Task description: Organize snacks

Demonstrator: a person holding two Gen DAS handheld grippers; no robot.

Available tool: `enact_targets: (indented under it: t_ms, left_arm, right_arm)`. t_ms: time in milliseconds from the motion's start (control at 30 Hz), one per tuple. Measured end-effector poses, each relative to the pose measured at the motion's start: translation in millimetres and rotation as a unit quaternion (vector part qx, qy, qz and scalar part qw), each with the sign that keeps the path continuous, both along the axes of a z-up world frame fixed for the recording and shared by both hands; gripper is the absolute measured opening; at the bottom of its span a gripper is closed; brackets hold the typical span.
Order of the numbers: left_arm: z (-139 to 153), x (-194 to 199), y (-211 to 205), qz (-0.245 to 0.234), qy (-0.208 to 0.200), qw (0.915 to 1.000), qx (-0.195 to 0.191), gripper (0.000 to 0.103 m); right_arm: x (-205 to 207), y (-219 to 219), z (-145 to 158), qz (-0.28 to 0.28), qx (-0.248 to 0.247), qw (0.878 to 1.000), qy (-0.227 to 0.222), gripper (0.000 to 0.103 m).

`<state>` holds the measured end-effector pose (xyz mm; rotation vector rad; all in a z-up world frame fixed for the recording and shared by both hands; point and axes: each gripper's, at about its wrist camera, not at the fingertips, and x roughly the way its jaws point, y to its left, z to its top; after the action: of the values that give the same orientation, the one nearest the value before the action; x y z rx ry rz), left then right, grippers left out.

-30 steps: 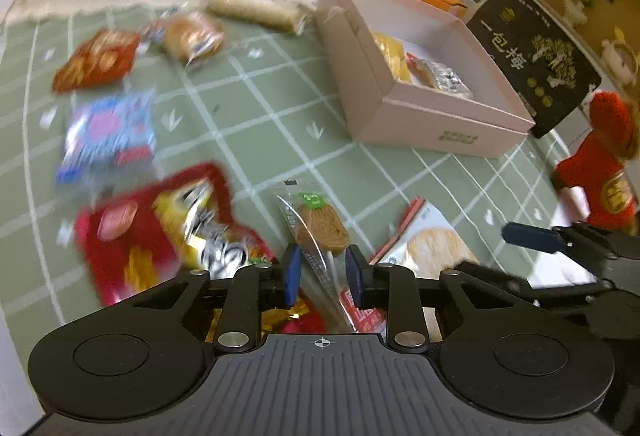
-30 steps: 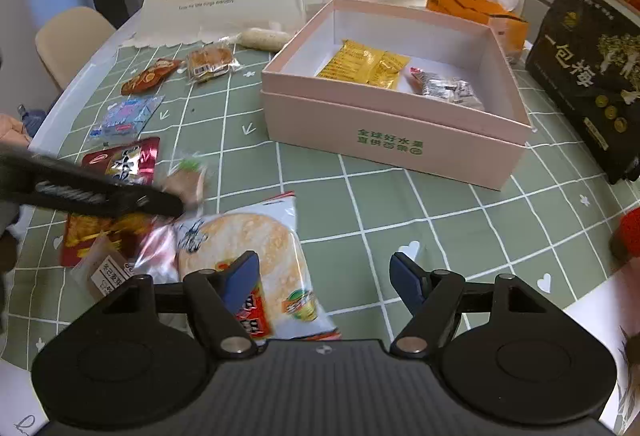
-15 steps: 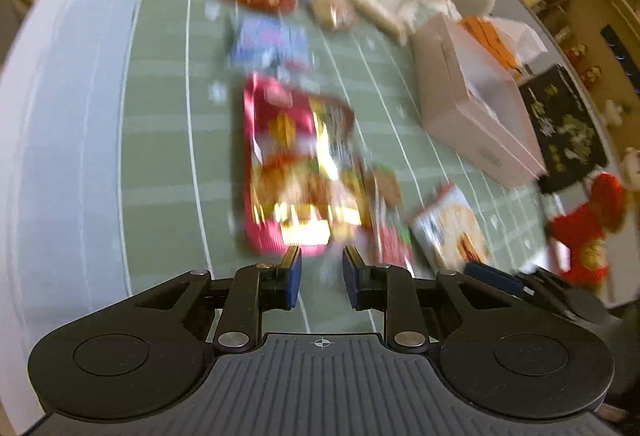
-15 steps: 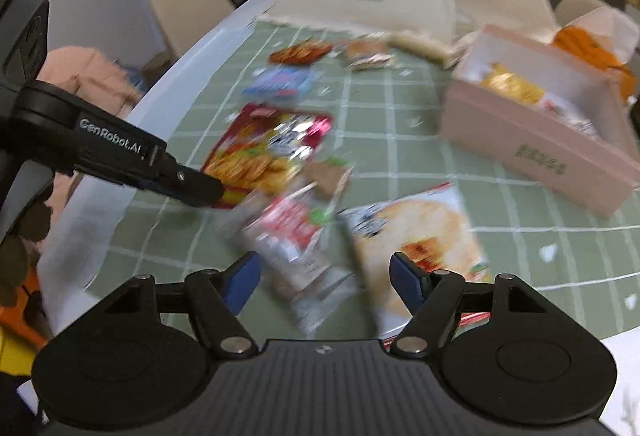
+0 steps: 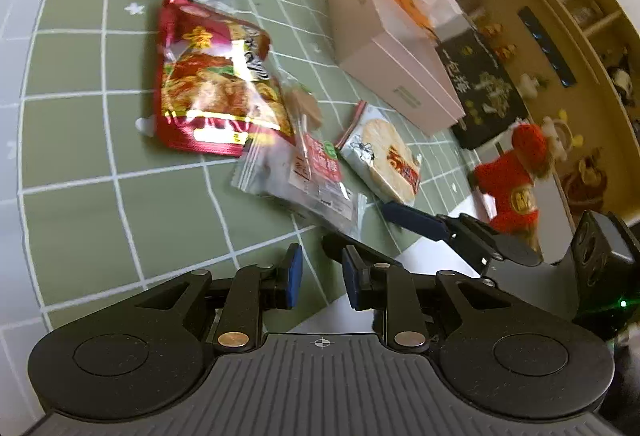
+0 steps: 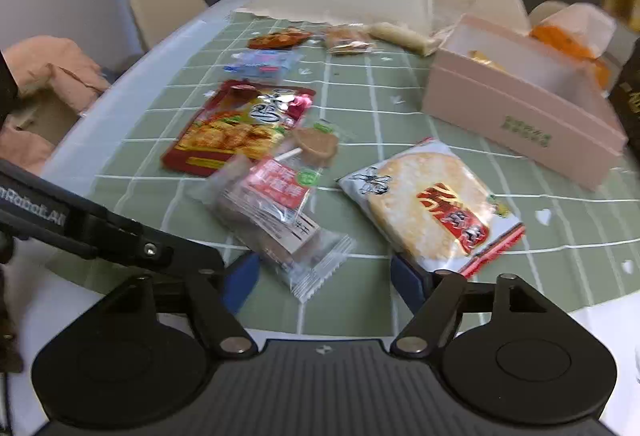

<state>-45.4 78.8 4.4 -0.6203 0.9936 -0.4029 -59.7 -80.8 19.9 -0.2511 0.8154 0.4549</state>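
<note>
— Both our grippers have swung left since earlier; the right gripper has just been opening, its jaws straddling the clear-wrapped snack.
— Our left gripper stays narrowly parted, empty; the pink box sits at upper right.

The left hand-held gripper fills the bottom of the frame, its blue pads a narrow gap apart with nothing between them, over the green checked desk. Above it at centre lie a clear packet, a red snack bag and a rice cracker packet. A pink box sits upper right.
</note>
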Motion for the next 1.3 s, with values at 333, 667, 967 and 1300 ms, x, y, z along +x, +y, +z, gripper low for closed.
enact_targets:
  t_ms: [333, 667, 967, 1300]
  left_arm:
    - [-2.1, -18.3, 0.3, -0.03, -0.059, 0.9974, 0.028, 0.019]
    - [11.1, -46.4, 26.2, 0.105, -0.007, 0.9936, -0.041, 0.018]
    - [14.6, -30.9, 17.3, 0.146, -0.033, 0.9867, -0.063, 0.018]
    - [-15.4, -58.6, -24.6, 0.037, -0.073, 0.9965, -0.013, 0.014]
  right_arm:
    - [-10.1, -1.6, -2.5, -0.045, -0.002, 0.999, -0.017, 0.084]
    - [2.7, 0.2, -8.9, -0.007, 0.021, 1.0, -0.021, 0.089]
    - [-5.0, -11.8, 24.0, 0.011, 0.025, 0.999, -0.026, 0.087]
    - [-75.0, -56.1, 58.1, -0.159, 0.057, 0.967, -0.192, 0.087]
